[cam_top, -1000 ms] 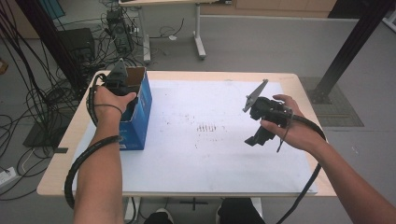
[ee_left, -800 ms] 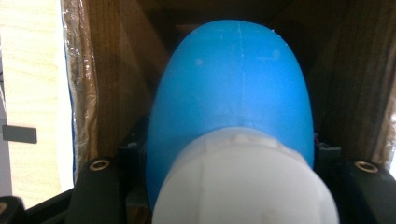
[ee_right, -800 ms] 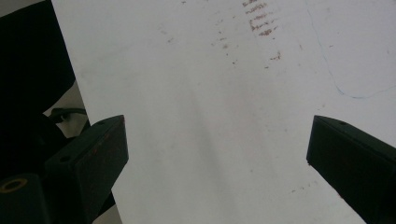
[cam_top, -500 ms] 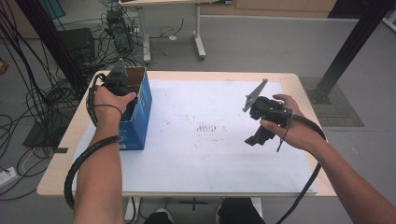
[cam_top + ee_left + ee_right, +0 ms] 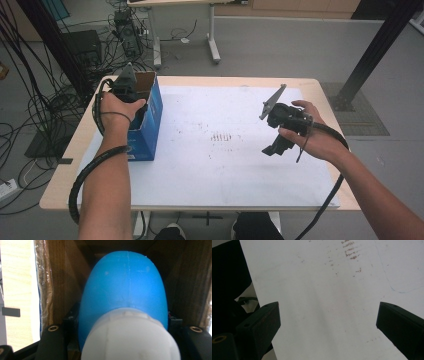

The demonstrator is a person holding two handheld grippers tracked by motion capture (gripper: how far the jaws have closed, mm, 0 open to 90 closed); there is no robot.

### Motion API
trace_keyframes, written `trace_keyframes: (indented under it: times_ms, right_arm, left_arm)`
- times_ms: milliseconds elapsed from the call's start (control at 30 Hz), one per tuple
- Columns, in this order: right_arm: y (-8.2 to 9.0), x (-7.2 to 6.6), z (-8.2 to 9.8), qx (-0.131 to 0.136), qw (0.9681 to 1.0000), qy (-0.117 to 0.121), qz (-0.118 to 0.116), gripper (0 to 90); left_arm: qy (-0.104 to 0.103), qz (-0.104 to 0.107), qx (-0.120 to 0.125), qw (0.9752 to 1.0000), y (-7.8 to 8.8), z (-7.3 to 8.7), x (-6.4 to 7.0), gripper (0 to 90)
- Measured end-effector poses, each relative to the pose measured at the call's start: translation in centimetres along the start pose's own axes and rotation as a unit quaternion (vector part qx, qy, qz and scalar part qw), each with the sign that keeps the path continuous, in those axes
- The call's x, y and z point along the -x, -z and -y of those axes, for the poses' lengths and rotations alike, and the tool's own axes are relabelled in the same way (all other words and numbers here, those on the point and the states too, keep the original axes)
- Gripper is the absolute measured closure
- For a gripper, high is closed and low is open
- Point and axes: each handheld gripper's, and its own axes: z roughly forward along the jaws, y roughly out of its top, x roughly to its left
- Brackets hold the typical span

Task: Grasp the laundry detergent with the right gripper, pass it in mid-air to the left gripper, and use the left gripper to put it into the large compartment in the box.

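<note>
Left gripper view: left gripper (image 5: 126,89) clamps the blue-and-white object (image 5: 125,297) inside the box (image 5: 152,107), upper left; we lift straight up, right gripper (image 5: 327,322) wide, empty

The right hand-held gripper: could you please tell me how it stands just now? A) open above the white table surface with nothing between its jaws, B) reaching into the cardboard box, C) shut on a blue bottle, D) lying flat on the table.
A: the right gripper view shows the right hand-held gripper with jaws wide apart over the bare white table surface, nothing between them; the high view shows it held above the table, away from the box.
</note>
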Motion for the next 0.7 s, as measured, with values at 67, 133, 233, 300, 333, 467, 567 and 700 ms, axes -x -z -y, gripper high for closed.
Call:
trace_keyframes:
  times_ms: [67, 133, 233, 300, 333, 467, 567, 700]
  right_arm:
    - [0.01, 0.01, 0.00, 0.001, 1.0000, 0.001, 0.000, 5.3]
    - [0.02, 0.01, 0.02, 0.000, 1.0000, 0.000, 0.001, 5.3]
    - [0.02, -0.01, 0.02, 0.000, 1.0000, 0.000, 0.000, 5.3]
    - [0.03, -0.02, 0.04, 0.000, 1.0000, -0.001, -0.001, 5.3]
    - [0.02, -0.03, 0.05, 0.000, 1.0000, -0.001, -0.001, 5.3]
    - [0.04, -0.03, 0.13, 0.001, 1.0000, -0.002, -0.001, 5.3]
    - [0.05, -0.03, 0.14, 0.000, 1.0000, -0.002, -0.001, 5.3]
    - [0.05, -0.07, 0.10, 0.000, 1.0000, 0.000, -0.001, 5.3]
  left_arm:
    - [0.000, 0.000, 0.000, 1.0000, 0.01, 0.01, -0.02, 36.7]
    - [0.000, 0.000, 0.000, 1.0000, 0.01, 0.02, -0.01, 36.6]
    - [0.000, 0.000, 0.001, 1.0000, 0.00, 0.02, 0.03, 36.7]
    - [0.000, -0.001, 0.000, 1.0000, 0.01, 0.01, 0.06, 36.6]
    - [0.000, -0.001, 0.000, 1.0000, 0.01, 0.01, 0.09, 36.7]
    - [0.000, -0.001, 0.001, 1.0000, 0.01, 0.02, 0.09, 36.6]
    - [0.001, 0.000, 0.002, 1.0000, 0.01, 0.04, 0.04, 36.6]
    - [0.000, 0.000, 0.001, 1.0000, 0.02, 0.03, 0.02, 36.6]
